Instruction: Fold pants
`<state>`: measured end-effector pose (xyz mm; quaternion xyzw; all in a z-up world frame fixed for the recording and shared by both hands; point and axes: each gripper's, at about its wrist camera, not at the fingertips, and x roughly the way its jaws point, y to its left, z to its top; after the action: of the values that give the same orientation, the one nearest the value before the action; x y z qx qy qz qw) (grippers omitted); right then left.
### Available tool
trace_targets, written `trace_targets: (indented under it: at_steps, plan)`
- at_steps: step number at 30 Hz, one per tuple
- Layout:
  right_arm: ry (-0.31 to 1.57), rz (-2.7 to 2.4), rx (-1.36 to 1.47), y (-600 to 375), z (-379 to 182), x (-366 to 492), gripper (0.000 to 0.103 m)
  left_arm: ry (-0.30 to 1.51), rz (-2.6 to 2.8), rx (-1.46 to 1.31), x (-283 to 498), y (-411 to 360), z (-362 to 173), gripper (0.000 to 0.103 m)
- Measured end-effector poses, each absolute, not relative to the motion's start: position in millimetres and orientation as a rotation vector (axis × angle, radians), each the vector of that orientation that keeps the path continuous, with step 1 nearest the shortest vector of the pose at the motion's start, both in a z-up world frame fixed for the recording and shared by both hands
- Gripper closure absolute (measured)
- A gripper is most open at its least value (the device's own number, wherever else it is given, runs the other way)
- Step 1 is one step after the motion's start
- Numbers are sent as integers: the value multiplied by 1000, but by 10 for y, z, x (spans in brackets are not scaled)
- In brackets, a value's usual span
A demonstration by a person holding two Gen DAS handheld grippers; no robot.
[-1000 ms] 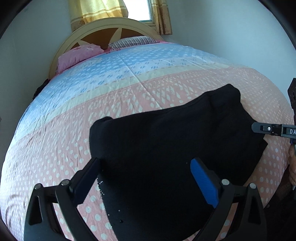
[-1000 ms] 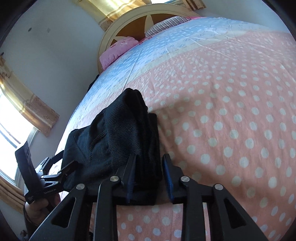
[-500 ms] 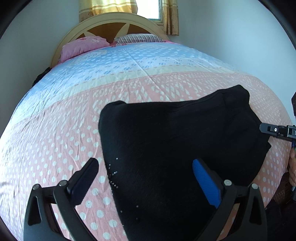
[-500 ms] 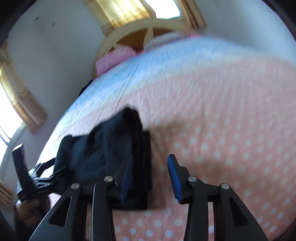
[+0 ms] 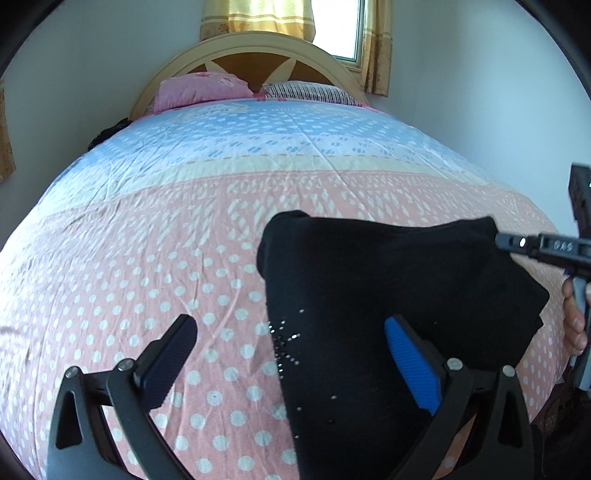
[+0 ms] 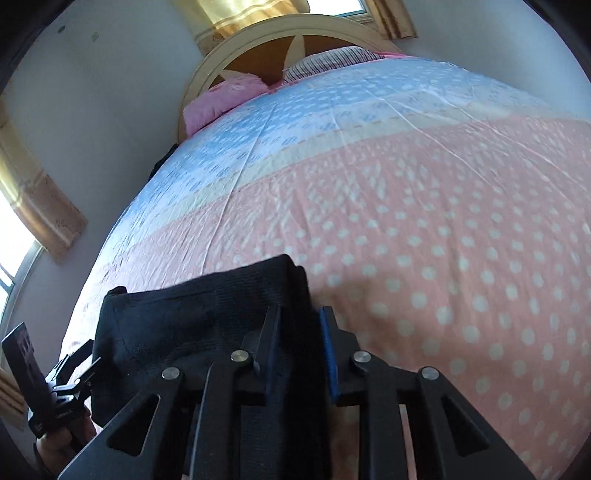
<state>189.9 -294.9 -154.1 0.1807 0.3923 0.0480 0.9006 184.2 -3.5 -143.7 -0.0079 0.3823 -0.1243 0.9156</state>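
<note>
The black pants (image 5: 376, 295) lie folded in a thick bundle on the bed near its foot. My left gripper (image 5: 291, 332) is open and empty; its left finger is over the bedspread and its blue right pad (image 5: 410, 362) over the pants. My right gripper (image 6: 299, 332) is shut on the right edge of the pants (image 6: 207, 317), with the cloth pinched between the jaws. The right gripper also shows in the left wrist view (image 5: 535, 247) at the far right edge of the bundle. The left gripper shows in the right wrist view (image 6: 70, 373) at the lower left.
The bed has a pink polka-dot and blue bedspread (image 5: 184, 229). A pink pillow (image 5: 199, 88) and a striped pillow (image 5: 310, 90) lie against the rounded headboard (image 5: 255, 51). Walls stand close on both sides, with a curtained window (image 5: 332, 26) behind.
My left gripper has drifted left, so the pants sit further right in its view. My right gripper opened half a second ago and has shut on the pants edge again.
</note>
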Motion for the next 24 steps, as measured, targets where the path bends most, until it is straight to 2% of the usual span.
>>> trace_targets:
  at_steps: [2, 5, 7, 10, 18, 20, 21, 22, 24]
  plan:
    - [789, 107, 391, -2989, -1540, 1838, 81, 786, -272, -39, 1861, 1, -1467, 0]
    - [754, 130, 425, -3044, -1488, 1662, 69, 791, -297, -81, 1910, 49, -1508, 0]
    - [752, 160, 432, -3053, -1476, 1582, 50, 788, -324, -145, 1925, 131, -1490, 0]
    - [749, 198, 449, -3044, -1469, 1487, 37, 774, -330, -218, 1950, 247, -1448, 0]
    - [798, 228, 424, -2964, -1641, 1540, 38, 854, -341, -285, 2132, 253, -1604, 0]
    - [807, 227, 420, -2941, -1652, 1553, 43, 867, -365, -293, 2148, 236, -1637, 0]
    - [809, 237, 430, -2941, -1664, 1551, 53, 877, -374, -297, 2163, 231, -1661, 0]
    - [819, 261, 450, -2936, -1684, 1557, 56, 880, -377, -303, 2171, 233, -1684, 1]
    - [823, 277, 473, -2918, -1713, 1552, 57, 871, -394, -302, 2162, 227, -1679, 5]
